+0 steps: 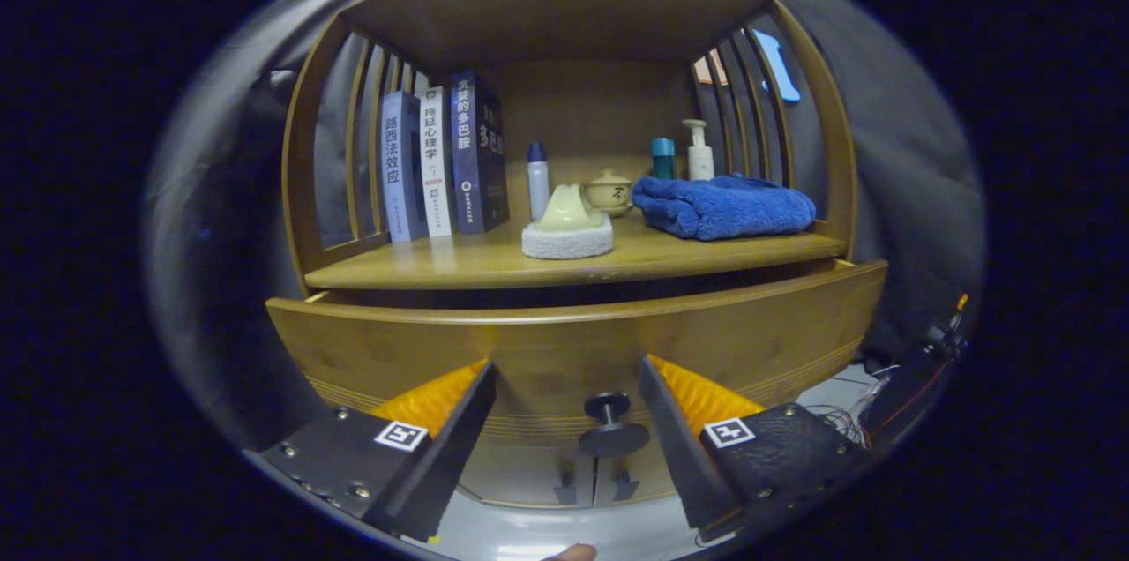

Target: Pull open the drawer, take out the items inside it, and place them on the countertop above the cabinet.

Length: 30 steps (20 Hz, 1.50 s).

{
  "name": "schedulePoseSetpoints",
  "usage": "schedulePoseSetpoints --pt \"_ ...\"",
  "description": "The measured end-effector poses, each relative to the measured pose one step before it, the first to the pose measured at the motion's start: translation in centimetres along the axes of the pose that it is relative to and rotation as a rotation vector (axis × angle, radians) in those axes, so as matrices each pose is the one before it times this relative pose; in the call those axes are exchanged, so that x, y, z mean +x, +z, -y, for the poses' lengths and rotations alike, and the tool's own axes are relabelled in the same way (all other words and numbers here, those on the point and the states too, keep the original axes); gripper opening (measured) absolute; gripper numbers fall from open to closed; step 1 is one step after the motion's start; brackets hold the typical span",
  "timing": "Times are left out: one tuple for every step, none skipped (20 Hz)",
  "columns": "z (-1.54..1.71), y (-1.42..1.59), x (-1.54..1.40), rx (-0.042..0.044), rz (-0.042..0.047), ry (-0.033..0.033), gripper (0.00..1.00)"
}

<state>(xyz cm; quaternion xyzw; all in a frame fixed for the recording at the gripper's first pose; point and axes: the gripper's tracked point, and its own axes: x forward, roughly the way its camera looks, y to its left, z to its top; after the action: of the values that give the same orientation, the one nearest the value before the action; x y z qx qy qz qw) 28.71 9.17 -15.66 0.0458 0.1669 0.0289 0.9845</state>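
While tongs (pixel 564 385) gape around drawer (pixel 573 349) knob (pixel 609 424), untouched, countertop (pixel 494 265) holds towel (pixel 723 206), books (pixel 441 160).

A folded towel (pixel 723 206) is showing deep blue, the drawer (pixel 573 349) warm honey-brown wood, its knob (pixel 610 424) black, and 3 books (pixel 444 160) blue and white.
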Motion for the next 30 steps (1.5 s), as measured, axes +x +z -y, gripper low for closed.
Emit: schedulePoseSetpoints --pt "-0.061 -0.049 0.224 0.00695 0.00073 0.00077 0.98" --pt "-0.065 0.031 0.342 0.00677 0.00023 0.00105 0.98" --pt "-0.010 0.039 0.340 0.00450 0.00042 0.00055 0.98" --pt "-0.070 0.076 0.344 0.00406 -0.00076 -0.00009 0.98" --pt "-0.053 -0.119 0.261 0.00629 0.00034 0.00056 0.98" --pt "0.007 0.106 0.270 0.01131 0.00416 0.00155 0.99" --pt "-0.044 -0.133 0.231 0.01726 -0.00118 0.00237 0.98" --pt "-0.065 -0.142 0.263 0.02178 -0.00366 0.00093 0.98" --pt "-0.076 0.006 0.146 0.01532 -0.00195 -0.00235 0.98" --pt "0.003 0.042 0.194 0.00524 0.00487 -0.00322 0.98" --pt "-0.088 0.052 0.228 0.00082 0.00406 -0.00446 0.98" --pt "0.007 -0.022 0.055 -0.00154 0.00032 -0.00389 0.98" --pt "-0.081 0.008 0.029 -0.00124 0.00060 0.00048 0.98" --pt "-0.240 -0.031 0.113 -0.00278 -0.00371 0.00023 0.98" --pt "0.154 0.090 0.297 -0.00010 0.00408 -0.00334 0.98" --pt "-0.096 -0.001 -0.020 -0.00285 -0.00066 -0.00345 0.97" --pt "-0.046 0.052 0.088 -0.00286 0.00103 -0.00133 0.97" --pt "-0.057 -0.052 0.048 -0.00427 -0.00477 0.00026 0.97" --pt "-0.025 -0.075 0.057 -0.00393 -0.00372 0.00140 0.97" --pt "-0.012 0.034 -0.051 -0.00417 -0.00486 0.00105 0.97" --pt "-0.049 0.047 0.101 -0.00609 -0.00287 0.00072 0.99" --pt "0.039 0.029 -0.003 -0.01144 -0.00401 0.00148 0.99" --pt "0.053 0.065 0.018 -0.00599 0.00259 0.00021 0.99" --pt "0.042 0.000 -0.036 0.00306 -0.00020 -0.00018 0.99" --pt "-0.062 -0.067 0.024 0.00929 -0.00084 0.00136 0.99" --pt "-0.017 -0.039 0.023 0.00885 -0.00291 0.00354 0.99" --pt "0.009 -0.121 -0.049 0.01256 -0.00331 0.00435 0.99" --pt "0.025 -0.007 0.009 0.00827 -0.00085 0.00357 0.99" --pt "-0.064 -0.038 0.083 -0.00249 -0.00110 0.00121 0.98" --pt "0.033 0.010 -0.012 -0.00801 -0.00028 -0.00093 0.99"
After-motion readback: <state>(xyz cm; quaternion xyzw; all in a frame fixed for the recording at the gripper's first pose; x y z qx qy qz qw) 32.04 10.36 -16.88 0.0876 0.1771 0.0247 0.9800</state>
